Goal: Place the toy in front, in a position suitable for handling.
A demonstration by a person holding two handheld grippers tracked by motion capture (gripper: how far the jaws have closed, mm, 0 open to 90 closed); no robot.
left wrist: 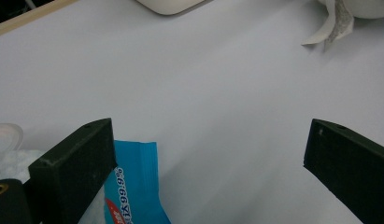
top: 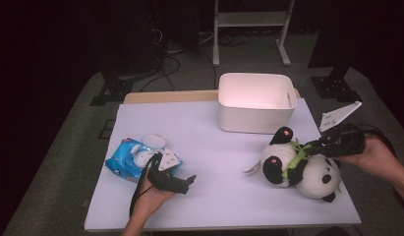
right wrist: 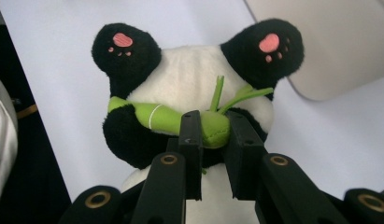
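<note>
Evidently, what mattered: how the panda toy lay from the two tools and from the white bin.
Panda toy (top: 300, 164): lay on its back at the right side of the desk (top: 214, 147), long axis running from the head at the near right edge to the feet pointing toward the middle and the bin; pink-soled feet up in the right gripper view (right wrist: 194, 88).
Green bamboo piece (right wrist: 180, 119): sewn across the panda's belly, crosswise to the body's long axis, its thicker end between the jaws.
Right tool (right wrist: 213, 128): reached in from the right edge of the desk (top: 320, 147), jaws drawn close together and pinching the bamboo end, pads pressing on it from both sides.
Left tool (top: 189, 181): rested low near the front left of the desk, jaws spread wide with nothing between them (left wrist: 208, 154); the blue wipes packet (left wrist: 133, 186) lay just beside one jaw, not gripped.
White bin (top: 256, 101): stood at the far side of the desk, behind the panda and a little left of it, open top, near the toy's feet but apart from them.
Nearer hand: the right, already on the toy; the left was well apart from it.
Judgement: a lift toward the bin would likely carry the toy away from the person, hanging by the bamboo.
</note>
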